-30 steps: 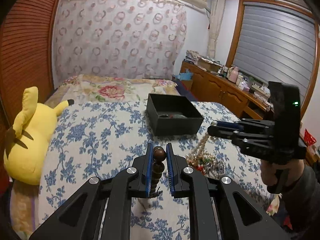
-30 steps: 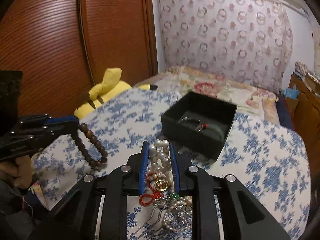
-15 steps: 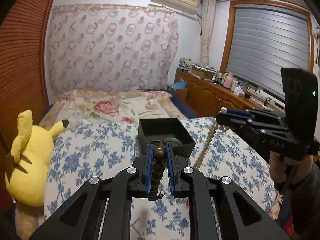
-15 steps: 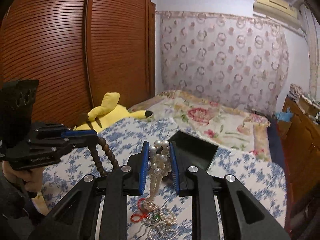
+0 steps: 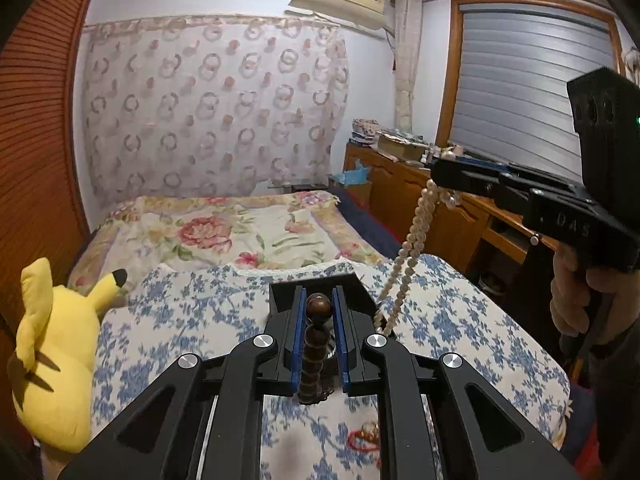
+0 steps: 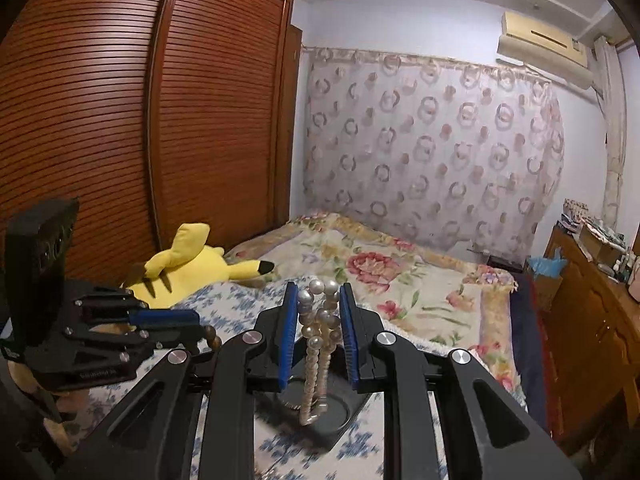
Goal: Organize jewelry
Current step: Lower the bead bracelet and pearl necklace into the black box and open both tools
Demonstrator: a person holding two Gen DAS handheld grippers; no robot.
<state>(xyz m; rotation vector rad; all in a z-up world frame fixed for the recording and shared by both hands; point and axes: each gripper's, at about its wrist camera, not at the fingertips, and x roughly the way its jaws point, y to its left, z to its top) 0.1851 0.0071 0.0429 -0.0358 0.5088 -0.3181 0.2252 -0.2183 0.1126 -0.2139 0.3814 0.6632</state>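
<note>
My left gripper [image 5: 318, 312] is shut on a brown wooden bead bracelet [image 5: 316, 344], which hangs down over the black jewelry box [image 5: 316, 292] on the blue floral bedspread. My right gripper [image 6: 318, 304] is shut on a white pearl necklace [image 6: 316, 344]; the strand hangs down into the black box [image 6: 340, 416]. In the left wrist view the right gripper [image 5: 440, 174] is high at the right with the pearl necklace [image 5: 412, 248] trailing down to the box. In the right wrist view the left gripper [image 6: 192, 320] is at the left with brown beads [image 6: 212, 336] at its tip.
A small pile of red and gold jewelry [image 5: 366, 440] lies on the bedspread below my left gripper. A yellow plush toy [image 5: 52, 360] lies at the bed's left edge by the wooden wardrobe [image 6: 120, 140]. A wooden dresser [image 5: 400, 192] lines the right side.
Both grippers have risen and moved forward over the black box. The pearl necklace has come up off the pile and now hangs into the box; the bracelet stays held.
</note>
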